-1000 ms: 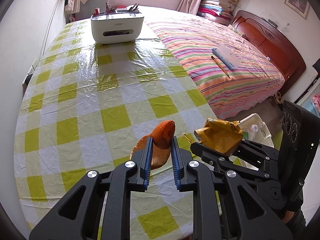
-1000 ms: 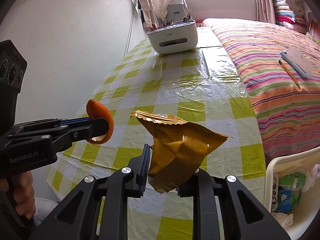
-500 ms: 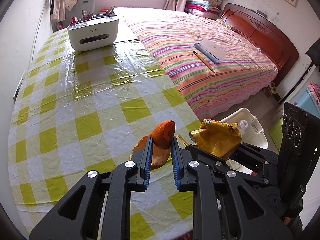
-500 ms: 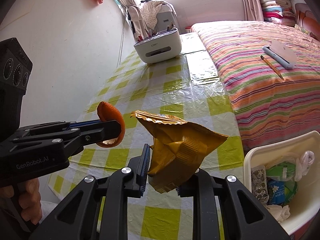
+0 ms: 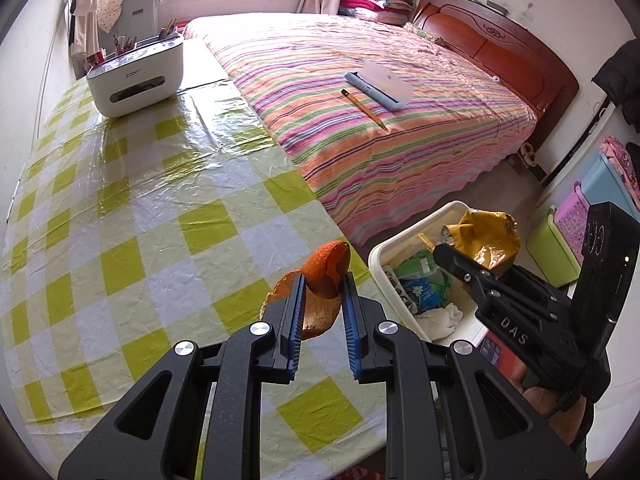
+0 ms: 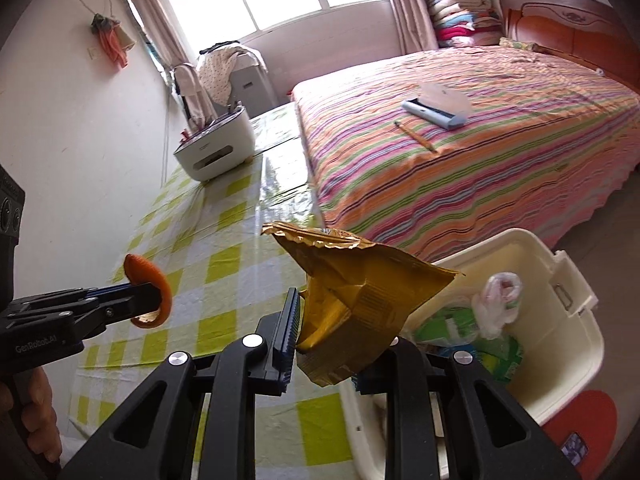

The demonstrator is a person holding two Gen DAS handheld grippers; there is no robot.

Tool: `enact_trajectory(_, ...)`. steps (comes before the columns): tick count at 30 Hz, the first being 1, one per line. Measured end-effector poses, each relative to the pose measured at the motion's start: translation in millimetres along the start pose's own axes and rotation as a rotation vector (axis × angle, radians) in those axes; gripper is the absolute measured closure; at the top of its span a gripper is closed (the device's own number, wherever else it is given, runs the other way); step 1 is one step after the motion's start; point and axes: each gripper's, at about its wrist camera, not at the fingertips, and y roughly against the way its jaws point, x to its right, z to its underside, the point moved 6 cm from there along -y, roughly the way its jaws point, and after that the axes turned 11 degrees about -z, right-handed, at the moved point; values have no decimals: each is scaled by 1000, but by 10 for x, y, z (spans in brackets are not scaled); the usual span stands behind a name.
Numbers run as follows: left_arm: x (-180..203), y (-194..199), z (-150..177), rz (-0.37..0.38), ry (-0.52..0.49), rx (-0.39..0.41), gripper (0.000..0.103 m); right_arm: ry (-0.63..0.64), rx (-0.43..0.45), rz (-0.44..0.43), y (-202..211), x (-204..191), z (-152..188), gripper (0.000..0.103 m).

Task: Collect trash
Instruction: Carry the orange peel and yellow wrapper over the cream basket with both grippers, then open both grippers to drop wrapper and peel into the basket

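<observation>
Item 1: my left gripper (image 5: 322, 300), pinching an orange peel (image 5: 326, 270) above the table's (image 5: 160, 220) near right edge, clear of the cloth for carrying.

Item 2: my right gripper (image 6: 326, 334), clamped on a crumpled gold wrapper (image 6: 360, 292), held over the white bin (image 6: 568, 368) beside that edge, I judge for dropping.

Item 3: bin contents, green packaging and tissue.

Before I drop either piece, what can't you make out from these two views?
- Right gripper: far finger hidden behind the gold snack wrapper, right wrist view.
- White bin bottom: covered by trash and right gripper, both views.
- Orange peel: lower part behind left gripper, left wrist view.
- Desk organizer lettering: too small.
</observation>
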Motion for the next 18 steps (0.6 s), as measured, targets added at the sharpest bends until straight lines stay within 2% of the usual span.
enact_trajectory(3, 147, -26, 7, 17, -21, -7, 85, -72, 22, 41, 81, 275, -13, 82)
enact_trajectory(7, 325, -27, 11, 43, -39, -6, 85, -134, -14, 86, 58, 545, 9, 81)
enact_trajectory(10, 446, -40, 5, 64, -46, -8, 85, -168, -37, 85, 62, 674, 23, 80)
enact_trajectory(13, 553, -59, 2, 77, -56, -11, 85, -186, -42, 78, 75, 732, 55, 58)
enact_trajectory(14, 585, -64, -1, 83, -59, -13, 85, -190, -35, 84, 97, 744, 53, 43)
enact_trajectory(15, 614, -67, 0, 88, -63, -14, 85, -190, -22, 88, 125, 750, 49, 37)
enact_trajectory(18, 676, -60, -1, 97, -71, -14, 85, -202, -1, 90, 132, 767, 62, 36)
